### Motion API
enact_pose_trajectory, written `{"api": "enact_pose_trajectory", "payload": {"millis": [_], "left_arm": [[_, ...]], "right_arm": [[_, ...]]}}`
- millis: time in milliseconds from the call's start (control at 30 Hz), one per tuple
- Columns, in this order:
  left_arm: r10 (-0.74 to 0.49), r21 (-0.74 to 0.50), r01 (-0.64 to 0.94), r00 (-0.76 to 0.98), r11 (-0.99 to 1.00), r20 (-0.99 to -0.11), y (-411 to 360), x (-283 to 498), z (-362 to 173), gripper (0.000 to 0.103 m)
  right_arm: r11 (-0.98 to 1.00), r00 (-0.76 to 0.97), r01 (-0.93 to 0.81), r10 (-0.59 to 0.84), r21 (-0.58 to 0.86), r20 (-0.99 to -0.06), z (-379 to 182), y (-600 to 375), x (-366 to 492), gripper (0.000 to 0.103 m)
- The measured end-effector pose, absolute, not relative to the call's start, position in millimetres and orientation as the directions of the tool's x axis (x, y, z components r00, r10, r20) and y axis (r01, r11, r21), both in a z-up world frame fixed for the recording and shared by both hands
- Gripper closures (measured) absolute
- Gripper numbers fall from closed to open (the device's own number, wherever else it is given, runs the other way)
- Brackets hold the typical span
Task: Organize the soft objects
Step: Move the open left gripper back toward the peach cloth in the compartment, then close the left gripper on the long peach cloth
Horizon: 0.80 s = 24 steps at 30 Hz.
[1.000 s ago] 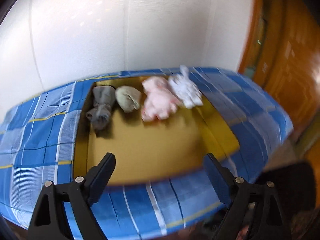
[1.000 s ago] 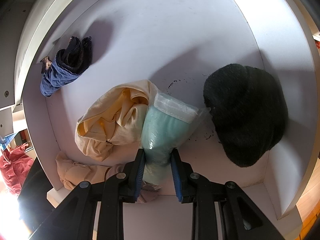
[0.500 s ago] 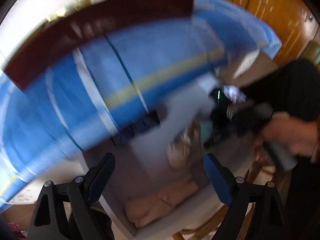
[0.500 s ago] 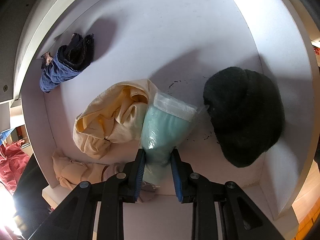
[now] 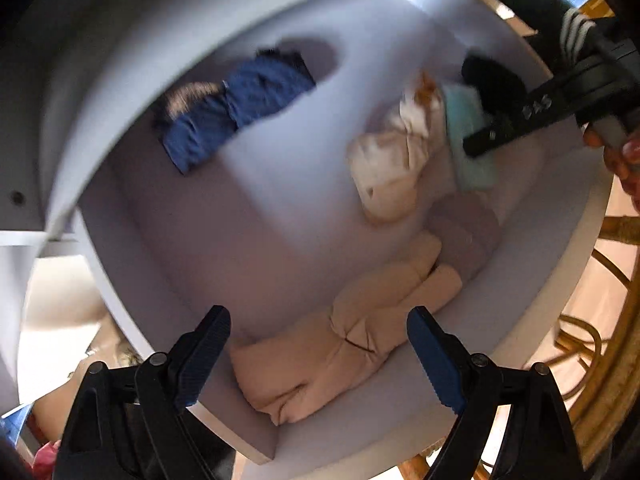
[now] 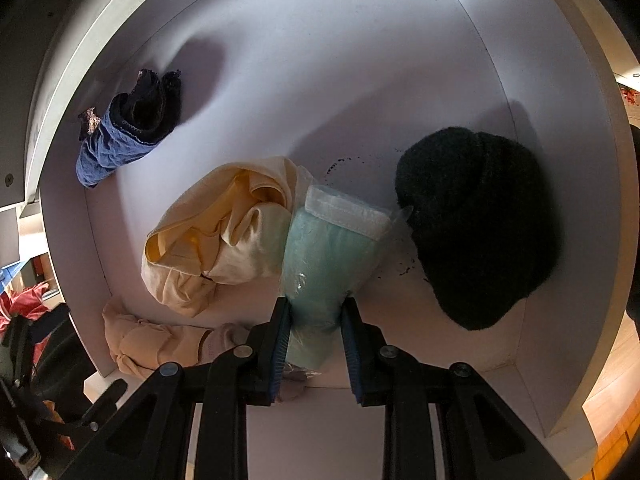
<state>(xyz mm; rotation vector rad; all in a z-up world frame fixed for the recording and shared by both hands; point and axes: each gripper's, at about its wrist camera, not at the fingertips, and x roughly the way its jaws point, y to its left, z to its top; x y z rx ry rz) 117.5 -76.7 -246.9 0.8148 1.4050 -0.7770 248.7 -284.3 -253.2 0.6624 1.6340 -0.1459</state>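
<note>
A white drawer (image 6: 320,60) holds several soft things. My right gripper (image 6: 314,316) is shut on a mint-green cloth in a clear bag (image 6: 324,256), which rests on the drawer floor between a cream garment (image 6: 216,236) and a black knit hat (image 6: 476,220). A blue and black bundle (image 6: 120,140) lies at the far left. My left gripper (image 5: 320,344) hangs open, pointing down over a peach garment (image 5: 340,348) at the drawer's near edge, with nothing held. In the left wrist view the right gripper (image 5: 520,116) shows at the upper right on the mint cloth (image 5: 468,136).
The drawer's walls (image 6: 560,160) close in the sides and back. A wicker chair frame (image 5: 600,320) stands beside the drawer. A red cloth (image 6: 24,304) lies outside at the left. A person's fingers (image 5: 624,160) hold the right gripper's handle.
My left gripper swung down from the blue checked table with its tray of cloths and now hangs over the drawer, still open. The right gripper kept still on the mint cloth.
</note>
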Motion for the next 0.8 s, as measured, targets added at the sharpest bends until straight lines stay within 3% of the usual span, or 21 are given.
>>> {"api": "enact_pose_trajectory", "payload": {"millis": [367,600,800], "left_arm": [[0.217,-0.015,0.924,-0.106,0.381,-0.97,-72.9,118.4,-298.1,0.008],[0.191,-0.077,0.879,-0.187,0.471,-0.964,-65.8,135.1,-316.0,0.005],[0.06,-0.069,0.798,-0.131,0.599,-0.99,-51.1,157.6,-309.2,0.004]], "right_arm": [[0.825,-0.031,0.492,0.334,0.276,-0.942,-254.2,-285.0,249.1,0.078],[0.825,-0.033,0.494,0.335,0.276,-0.942,-257.0,-283.9,247.7,0.078],[0.824,-0.033,0.495,0.335,0.276,-0.942,-259.1,-283.7,247.2,0.078]]}}
